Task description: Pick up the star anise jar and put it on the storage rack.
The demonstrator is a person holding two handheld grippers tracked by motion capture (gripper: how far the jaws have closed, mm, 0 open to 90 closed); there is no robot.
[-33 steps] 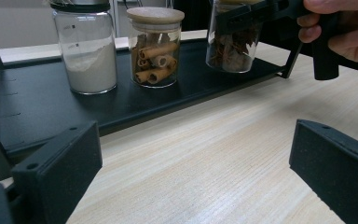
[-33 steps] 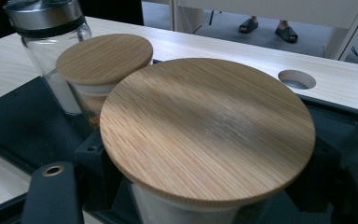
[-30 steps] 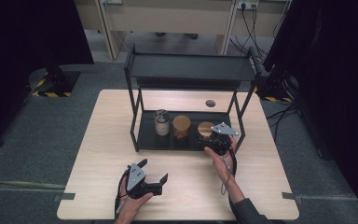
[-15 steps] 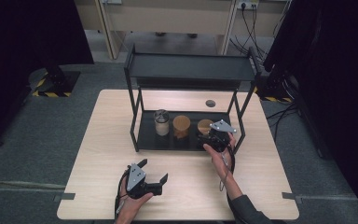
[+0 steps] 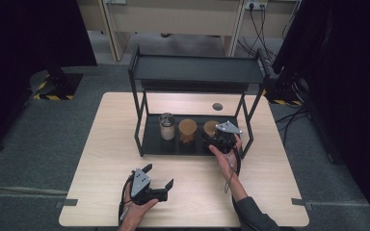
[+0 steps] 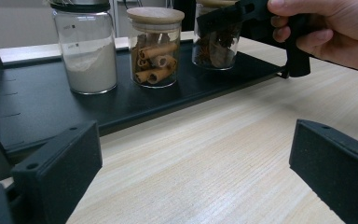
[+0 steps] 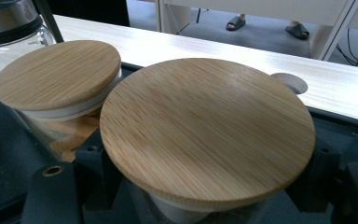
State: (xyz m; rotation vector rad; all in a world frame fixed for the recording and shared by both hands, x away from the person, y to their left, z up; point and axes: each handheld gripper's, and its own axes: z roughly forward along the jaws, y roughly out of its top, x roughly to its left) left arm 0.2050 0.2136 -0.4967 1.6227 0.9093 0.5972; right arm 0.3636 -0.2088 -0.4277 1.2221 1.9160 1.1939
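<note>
On the lower tray (image 5: pixel 173 144) of a black shelf stand three glass jars. The right one, a star anise jar (image 5: pixel 211 127) with a wooden lid (image 7: pixel 207 128), sits between the jaws of my right gripper (image 5: pixel 212 136), which is shut on its glass body below the lid. A cinnamon stick jar (image 5: pixel 188 130) (image 6: pixel 156 46) stands in the middle. At the left is a white powder jar (image 5: pixel 166 126) (image 6: pixel 89 51) with a metal lid. My left gripper (image 5: pixel 159 176) (image 6: pixel 196 172) rests open on the table in front of the shelf, holding nothing.
The shelf's top board (image 5: pixel 197 70) hangs over the jars, with black posts at the corners. A round cable hole (image 5: pixel 217 106) lies in the wooden table (image 5: pixel 270 192) behind the shelf. Dark curtains stand at both sides.
My right gripper with the star anise jar has shifted very slightly toward the back of the shelf. The left gripper has stayed where it was.
</note>
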